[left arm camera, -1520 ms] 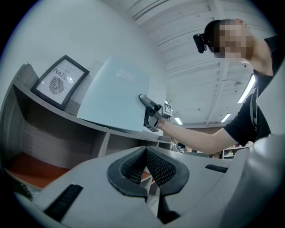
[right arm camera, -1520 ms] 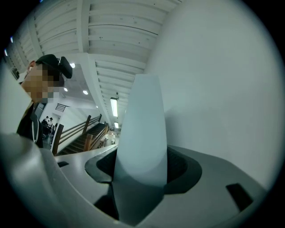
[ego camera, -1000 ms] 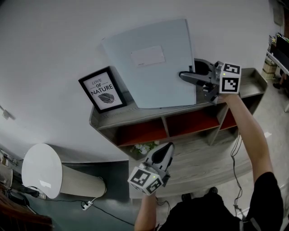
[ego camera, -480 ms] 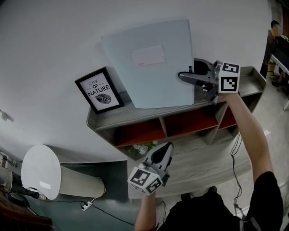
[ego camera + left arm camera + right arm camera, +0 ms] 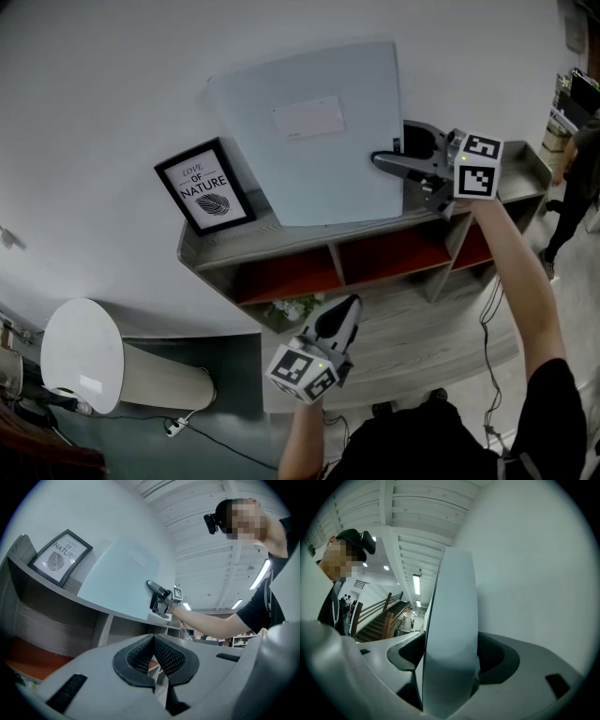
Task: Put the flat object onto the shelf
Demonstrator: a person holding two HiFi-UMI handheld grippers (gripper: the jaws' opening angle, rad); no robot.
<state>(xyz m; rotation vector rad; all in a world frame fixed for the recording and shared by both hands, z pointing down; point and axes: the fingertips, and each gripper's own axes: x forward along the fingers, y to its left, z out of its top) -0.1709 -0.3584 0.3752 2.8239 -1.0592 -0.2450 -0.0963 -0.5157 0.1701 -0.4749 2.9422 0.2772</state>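
The pale blue folder (image 5: pixel 309 131) stood upright on the top board of the wooden shelf unit (image 5: pixel 281 239), its back against the white wall. The right gripper (image 5: pixel 380 157) was clamped on the folder's right edge, one jaw on each face. A framed print (image 5: pixel 205 187) stood on the same board, just left of the folder. The left gripper (image 5: pixel 345 305) was held low before the shelf's compartments, jaws pressed together with nothing between them
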